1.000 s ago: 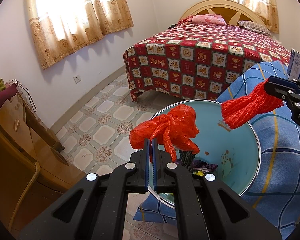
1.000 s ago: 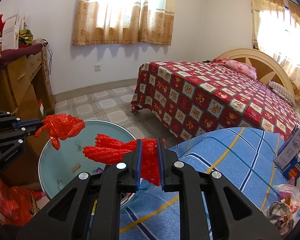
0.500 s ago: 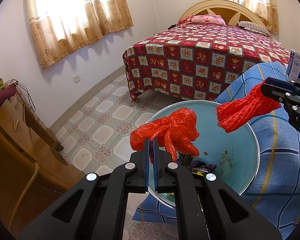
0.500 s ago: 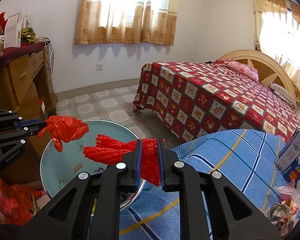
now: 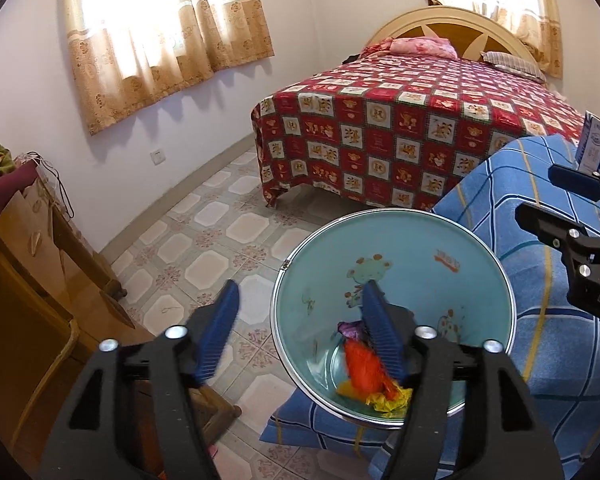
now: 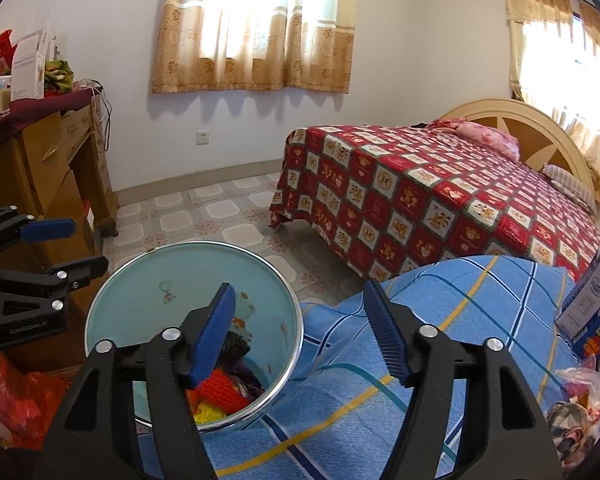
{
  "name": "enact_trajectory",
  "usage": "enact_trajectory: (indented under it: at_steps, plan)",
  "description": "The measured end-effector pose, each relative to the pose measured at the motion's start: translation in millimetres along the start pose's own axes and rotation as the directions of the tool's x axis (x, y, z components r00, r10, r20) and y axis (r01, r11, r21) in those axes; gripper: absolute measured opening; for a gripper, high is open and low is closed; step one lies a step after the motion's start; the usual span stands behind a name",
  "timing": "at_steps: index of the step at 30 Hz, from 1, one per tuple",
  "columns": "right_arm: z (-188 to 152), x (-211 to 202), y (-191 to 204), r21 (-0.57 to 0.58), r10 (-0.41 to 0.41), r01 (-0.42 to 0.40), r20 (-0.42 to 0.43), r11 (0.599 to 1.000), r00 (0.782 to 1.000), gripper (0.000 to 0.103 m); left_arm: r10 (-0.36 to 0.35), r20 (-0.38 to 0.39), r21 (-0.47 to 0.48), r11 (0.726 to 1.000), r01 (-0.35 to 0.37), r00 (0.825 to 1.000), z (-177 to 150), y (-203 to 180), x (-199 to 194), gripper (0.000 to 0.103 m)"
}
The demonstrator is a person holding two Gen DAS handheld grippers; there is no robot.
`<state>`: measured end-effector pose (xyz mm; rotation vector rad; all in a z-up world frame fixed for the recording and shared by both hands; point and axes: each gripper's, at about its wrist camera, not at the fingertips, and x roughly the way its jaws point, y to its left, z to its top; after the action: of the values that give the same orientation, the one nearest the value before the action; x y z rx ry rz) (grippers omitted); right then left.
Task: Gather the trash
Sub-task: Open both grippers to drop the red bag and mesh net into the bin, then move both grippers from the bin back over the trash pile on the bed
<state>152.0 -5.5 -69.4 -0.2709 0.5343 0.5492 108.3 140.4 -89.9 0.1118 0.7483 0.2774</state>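
Two red scraps (image 5: 364, 364) crumpled, axis unclear

A bed under a red checked teddy-print quilt (image 6: 420, 208) fills two o'clock. Beige patterned curtains (image 6: 256, 28) hang at twelve. A wooden dresser (image 6: 56, 172) stands at nine, above the patterned tile floor (image 5: 204, 248).

glossy enamel-looking basin (image 5: 400, 248) gleaming with a shiny metal rim, woven checked cloth (image 6: 440, 320) lying matt, polished wooden cabinet (image 6: 56, 168) shining, smooth tiled floor (image 5: 204, 248)

Bin (image 5: 480, 256) on blue blanket (image 5: 540, 344).
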Motion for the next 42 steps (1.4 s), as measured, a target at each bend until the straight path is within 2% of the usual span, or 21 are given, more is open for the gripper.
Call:
enact_trajectory:
  at_steps: [18, 20, 22, 24, 29, 38, 42]
  plan:
    - [-4, -2, 2, -0.006, -0.005, 0.005, 0.006, 1.000, 1.000, 0.072, 0.004, -0.023, -0.011, 1.000, -0.005, 1.000, -7, 3, 7, 0.080]
    - [-4, -2, 3, -0.008, -0.008, 0.008, 0.006, 1.000, 1.000, 0.073, -0.001, -0.033, -0.011, 1.000, 0.000, 0.999, -8, 4, 9, 0.087]
    - [-3, -3, 2, -0.006, -0.008, 0.008, 0.007, 1.000, 1.000, 0.075, 0.003, -0.027, 0.000, 1.000, -0.003, 1.000, -9, 2, 8, 0.088]
    - [-4, -4, 2, -0.007, -0.010, 0.010, 0.009, 1.000, 1.000, 0.075, 0.018, -0.025, 0.000, 1.000, -0.018, 1.000, -8, 2, 8, 0.098]
    - [-7, -5, -3, 0.002, -0.016, 0.016, 0.012, 1.000, 1.000, 0.077, 0.022, -0.031, -0.003, 1.000, -0.022, 0.999, -10, 2, 9, 0.097]
    - [-11, -14, -10, 0.013, -0.035, 0.035, 0.023, 0.999, 0.999, 0.079, -0.028, -0.058, 0.013, 0.999, 0.029, 0.998, -12, -6, 10, 0.097]
    - [-18, -30, -18, 0.014, -0.071, 0.071, 0.030, 0.997, 0.997, 0.080, -0.055, -0.077, 0.014, 0.998, 0.057, 0.995, -15, -12, 13, 0.097]
